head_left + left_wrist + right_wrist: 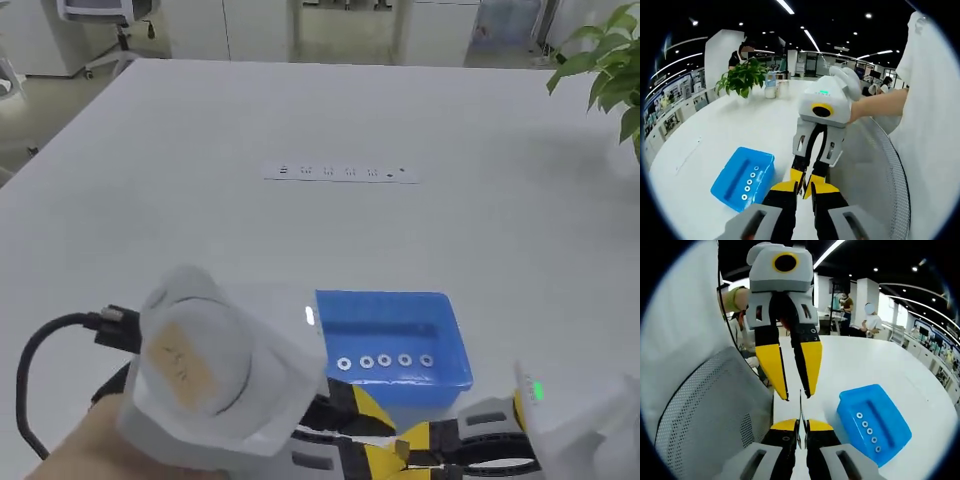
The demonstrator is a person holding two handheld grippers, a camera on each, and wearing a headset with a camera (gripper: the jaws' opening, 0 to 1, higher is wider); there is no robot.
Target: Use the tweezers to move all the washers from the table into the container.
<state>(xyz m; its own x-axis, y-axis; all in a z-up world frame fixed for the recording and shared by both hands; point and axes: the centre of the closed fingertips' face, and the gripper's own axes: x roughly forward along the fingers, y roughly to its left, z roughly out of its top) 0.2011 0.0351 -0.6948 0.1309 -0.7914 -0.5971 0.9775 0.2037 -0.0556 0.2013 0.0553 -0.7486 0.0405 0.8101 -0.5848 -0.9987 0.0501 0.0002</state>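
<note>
Right gripper view showed the right gripper [801,423] pinching thin tweezers [800,407], the left gripper [797,397] slightly spread; washers [869,431] in the container [895,436] looked light, slippery, best nipped at the rim.

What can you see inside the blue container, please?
Five washers lie in a row in the blue container, beside a long slot. The slot's bottom is shadowed, so anything there is hidden.

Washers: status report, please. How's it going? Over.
Right gripper shut on tweezers; left gripper open, facing it. Five washers in blue container. No obstruction seen.
</note>
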